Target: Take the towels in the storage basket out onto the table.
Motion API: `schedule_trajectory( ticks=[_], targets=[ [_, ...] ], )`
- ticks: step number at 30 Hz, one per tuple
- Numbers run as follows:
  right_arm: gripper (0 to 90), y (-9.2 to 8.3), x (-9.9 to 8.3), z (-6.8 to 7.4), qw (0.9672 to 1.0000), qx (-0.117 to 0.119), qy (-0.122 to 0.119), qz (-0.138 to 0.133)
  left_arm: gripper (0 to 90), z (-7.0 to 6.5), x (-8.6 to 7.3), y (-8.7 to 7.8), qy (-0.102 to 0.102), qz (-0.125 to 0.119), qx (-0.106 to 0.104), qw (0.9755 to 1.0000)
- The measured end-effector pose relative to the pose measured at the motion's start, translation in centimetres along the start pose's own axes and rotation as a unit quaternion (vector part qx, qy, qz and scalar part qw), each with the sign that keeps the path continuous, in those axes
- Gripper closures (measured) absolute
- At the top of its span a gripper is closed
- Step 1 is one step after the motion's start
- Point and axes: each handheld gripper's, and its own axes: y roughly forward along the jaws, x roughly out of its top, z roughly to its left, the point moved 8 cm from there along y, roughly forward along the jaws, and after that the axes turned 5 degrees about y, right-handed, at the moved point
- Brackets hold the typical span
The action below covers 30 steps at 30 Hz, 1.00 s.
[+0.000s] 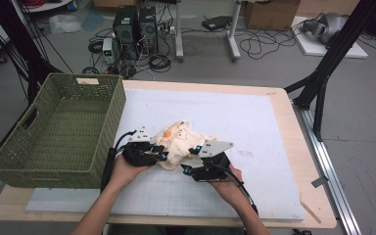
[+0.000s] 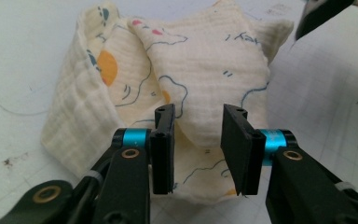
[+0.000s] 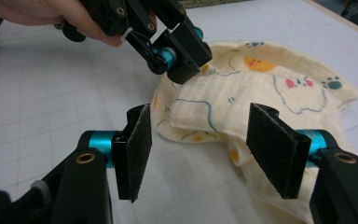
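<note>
High view shows a crumpled cream muslin cloth with printed animals and orange spots lying near the centre of the white gridded table mat. The left gripper sits at about 8 o'clock of the cloth, the right gripper at about 5 o'clock. In the left gripper view a raised fold of the cloth stands between the two black jaws, which are apart and do not press it. In the right gripper view the jaws are wide apart, with the cloth edge lying between and beyond them, not clamped. A green woven plastic basket stands at 9 o'clock, near the cloth.
</note>
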Motion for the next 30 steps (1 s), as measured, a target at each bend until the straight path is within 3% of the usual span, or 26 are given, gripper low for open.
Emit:
schedule_trajectory(
  ticks=[4,10,12,15,18,25,30],
  targets=[
    [42.3,1.5,0.3,0.0,1.0,-0.002,0.001,0.004,75.2,-0.2,0.4,-0.6,0.005,-0.014,-0.001,0.9999],
    [48.8,3.4,-0.1,-0.7,0.9991,-0.026,-0.01,0.031,76.4,-0.2,0.4,-0.9,0.009,-0.016,0.01,0.9998],
    [56.6,3.7,-0.3,-1.4,0.9985,-0.04,-0.003,0.039,76.3,-0.3,0.2,-0.9,0.004,-0.019,0.009,0.9998],
    [76.0,3.9,-0.6,-2.0,0.9977,-0.043,0.001,0.052,76.2,-0.4,-0.4,-0.8,-0.002,-0.014,0.007,0.9999],
    [88.4,3.7,-0.8,-2.2,0.998,-0.028,0.012,0.056,76.1,-0.8,-0.9,-0.6,-0.001,-0.004,-0.009,0.9999],
    [89.4,2.0,-0.5,-3.0,0.9982,-0.026,0.028,0.046,70.6,-1.6,-1.8,-0.1,-0.006,0.006,-0.027,0.9996],
    [89.4,0.3,-0.3,-4.0,0.9983,-0.033,0.032,0.036,66.0,-2.0,-2.3,0.9,-0.001,0.024,-0.027,0.9994]
  ],
)
